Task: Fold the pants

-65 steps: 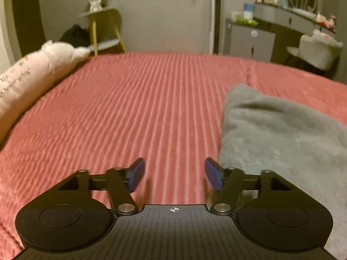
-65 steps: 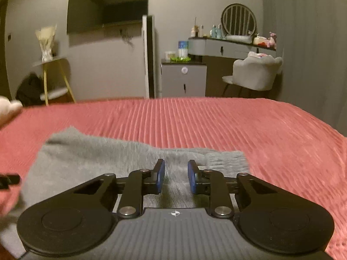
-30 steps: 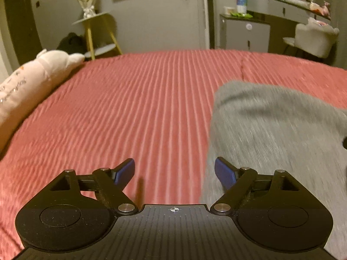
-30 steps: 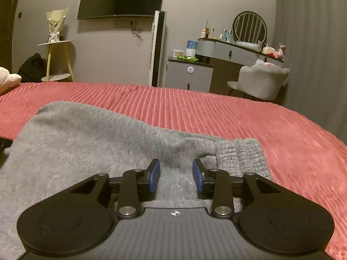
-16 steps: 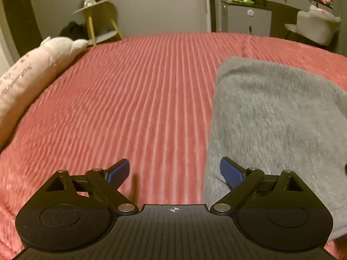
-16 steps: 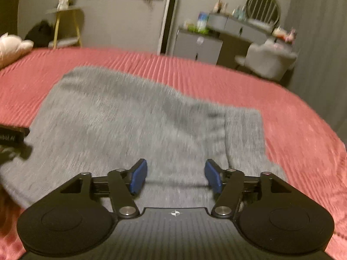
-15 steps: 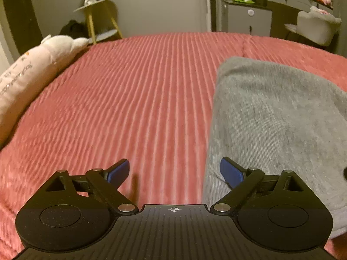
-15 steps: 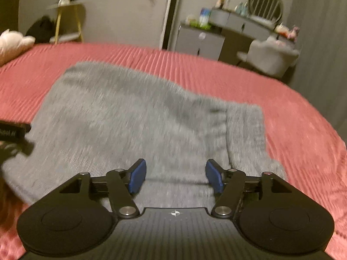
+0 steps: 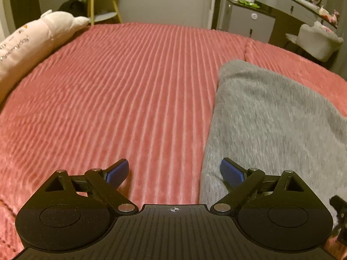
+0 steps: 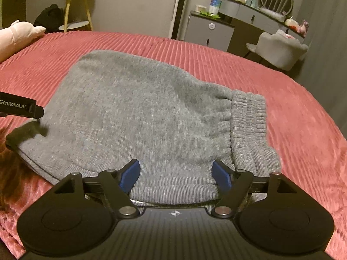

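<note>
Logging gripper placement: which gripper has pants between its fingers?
The right gripper: the grey pants fill its open gap. The left gripper, also open, straddles the pants' edge, mostly over the red bedspread.

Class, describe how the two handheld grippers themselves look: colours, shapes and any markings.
Both the left gripper and the right gripper are matte black, with a ribbed central body, two round discs at the sides, silver pivot screws, angular linkage arms and blue pads on the jaws. A white crosshair marks each body. The left one's side reads "GenRobot.AI" in the right wrist view.
</note>
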Tool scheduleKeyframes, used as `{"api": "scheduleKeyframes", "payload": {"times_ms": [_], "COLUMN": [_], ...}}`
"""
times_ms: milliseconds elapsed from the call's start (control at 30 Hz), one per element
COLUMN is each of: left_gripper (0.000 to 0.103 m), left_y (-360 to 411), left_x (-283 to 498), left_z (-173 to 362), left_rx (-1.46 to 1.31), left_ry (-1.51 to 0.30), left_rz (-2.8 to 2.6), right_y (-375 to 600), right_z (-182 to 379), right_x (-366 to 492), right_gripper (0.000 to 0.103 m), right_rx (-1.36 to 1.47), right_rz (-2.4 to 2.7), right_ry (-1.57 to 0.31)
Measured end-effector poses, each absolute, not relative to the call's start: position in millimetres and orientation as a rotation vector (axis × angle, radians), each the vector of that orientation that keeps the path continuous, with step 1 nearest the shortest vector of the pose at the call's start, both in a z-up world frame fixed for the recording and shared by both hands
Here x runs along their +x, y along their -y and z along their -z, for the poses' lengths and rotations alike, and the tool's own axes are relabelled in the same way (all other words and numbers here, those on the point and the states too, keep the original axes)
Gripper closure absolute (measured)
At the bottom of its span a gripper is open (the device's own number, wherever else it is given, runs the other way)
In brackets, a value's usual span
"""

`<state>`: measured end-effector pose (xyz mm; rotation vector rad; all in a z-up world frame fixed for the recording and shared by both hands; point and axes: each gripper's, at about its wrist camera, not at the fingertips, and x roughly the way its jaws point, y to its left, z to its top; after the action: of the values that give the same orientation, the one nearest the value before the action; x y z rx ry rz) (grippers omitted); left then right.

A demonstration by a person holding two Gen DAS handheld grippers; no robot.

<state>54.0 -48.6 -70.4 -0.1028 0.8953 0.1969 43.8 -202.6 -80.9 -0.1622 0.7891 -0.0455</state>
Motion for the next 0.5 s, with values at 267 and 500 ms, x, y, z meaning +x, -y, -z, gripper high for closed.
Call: {"api": "scheduleKeyframes", "payload": {"times_ms": [267,500], "left_gripper": [0.007,0.013], "left_y": [37,25], "left_x": [72,86], "left_z": [76,75], "left_rx": [-0.155,-0.288], "left_ry": [-0.879,-0.853], "left_rz": [-0.151,-0.002], "right_y": [224,301], "right_z": [63,50], "right_x": [45,45], "right_gripper": [0.02,0.004], "right_rx": [-0.093,0.134], "right_rz": [-0.031,0.101], "right_ry": [-0.794,-0.67]}}
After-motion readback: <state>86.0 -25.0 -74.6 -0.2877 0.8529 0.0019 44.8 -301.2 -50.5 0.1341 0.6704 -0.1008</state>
